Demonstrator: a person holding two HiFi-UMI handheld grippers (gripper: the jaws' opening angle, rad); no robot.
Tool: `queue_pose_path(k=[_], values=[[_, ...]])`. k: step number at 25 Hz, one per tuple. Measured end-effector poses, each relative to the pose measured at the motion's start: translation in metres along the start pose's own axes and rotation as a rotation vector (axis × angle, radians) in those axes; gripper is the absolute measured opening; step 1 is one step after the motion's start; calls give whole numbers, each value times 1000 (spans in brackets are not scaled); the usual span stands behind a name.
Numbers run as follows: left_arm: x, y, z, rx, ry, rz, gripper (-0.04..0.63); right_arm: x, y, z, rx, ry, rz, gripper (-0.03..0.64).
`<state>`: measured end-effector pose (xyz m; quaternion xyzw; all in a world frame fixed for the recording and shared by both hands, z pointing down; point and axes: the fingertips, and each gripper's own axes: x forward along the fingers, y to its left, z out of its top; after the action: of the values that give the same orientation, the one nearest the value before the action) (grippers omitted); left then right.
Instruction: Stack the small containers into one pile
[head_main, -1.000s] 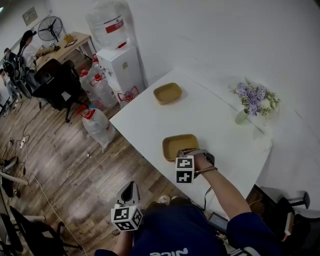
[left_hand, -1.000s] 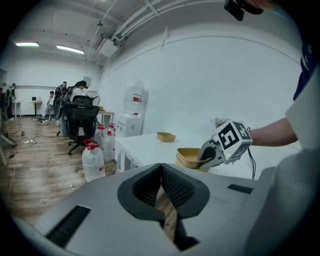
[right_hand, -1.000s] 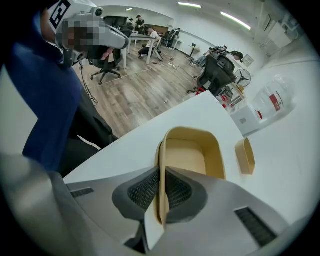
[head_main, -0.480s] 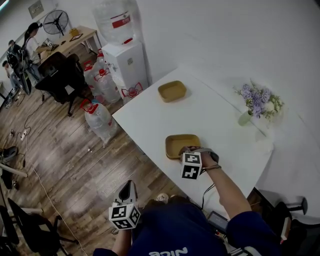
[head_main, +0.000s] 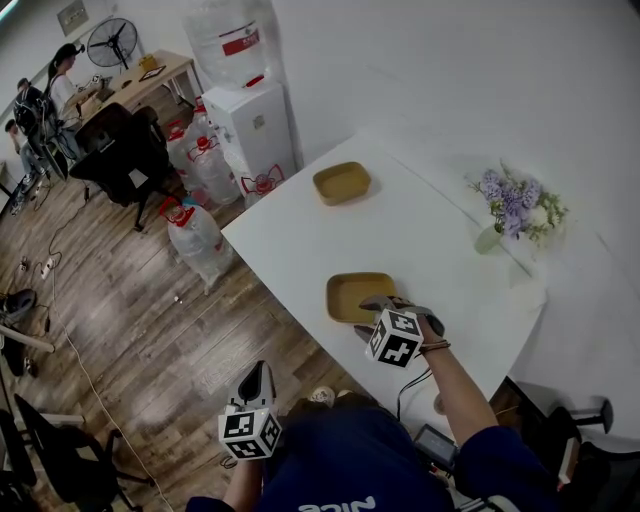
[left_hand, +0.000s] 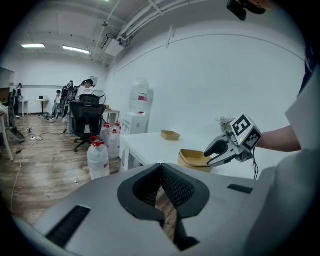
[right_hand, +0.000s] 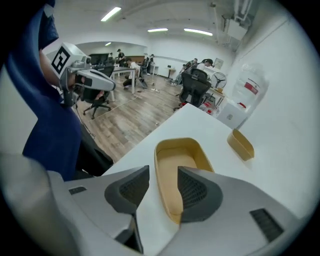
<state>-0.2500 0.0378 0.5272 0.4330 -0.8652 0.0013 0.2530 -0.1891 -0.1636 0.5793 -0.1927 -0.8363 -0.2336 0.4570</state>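
Observation:
Two tan oval containers sit on the white table (head_main: 430, 250): a near one (head_main: 356, 295) by the front edge and a far one (head_main: 341, 183) at the back corner. My right gripper (head_main: 372, 316) is at the near container's (right_hand: 176, 165) near end. Its jaws have just been opening and now straddle the rim, one finger (right_hand: 196, 189) inside the container and the other outside, pads off the wall. The far container (right_hand: 241, 144) lies beyond. My left gripper (head_main: 256, 384) hangs off the table over the floor, shut and empty (left_hand: 161, 173), looking toward the near container (left_hand: 195, 159).
A small vase of purple flowers (head_main: 512, 205) stands at the table's right side. Left of the table are a water dispenser (head_main: 250, 120), several water jugs (head_main: 200, 243) and an office chair (head_main: 122, 158) on the wooden floor.
My right gripper's jaws have opened and let go of the near container's rim, and the wrist has rolled. The left gripper stays where it was.

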Motion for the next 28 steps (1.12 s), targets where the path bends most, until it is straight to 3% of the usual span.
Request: queue_pose_path(k=[8,11,13,16,21,24,28], values=[[22,-38,14,63,-3,-98,19,-47,-6,2,389,-299,-37,163],[34,-61,29,83,-27,-151,20,-73,-7,8,476,-442,-81,150],[45,-76,41,98,-51,-182,20,-87,-14,8,512,-510,-140,103],[59,-96,53,132,-55,-231,20,-92,-20,4,569,-541,-210,82],[78,-124,63,235,-34,-339,20,-91,-23,-9,753,-593,-260,59],[101,-125,72,284,-24,-388,20,-96,-33,-8,854,-653,-326,54],[144,-120,89,336,34,-494,20,-89,-52,-2,930,-652,-420,52]])
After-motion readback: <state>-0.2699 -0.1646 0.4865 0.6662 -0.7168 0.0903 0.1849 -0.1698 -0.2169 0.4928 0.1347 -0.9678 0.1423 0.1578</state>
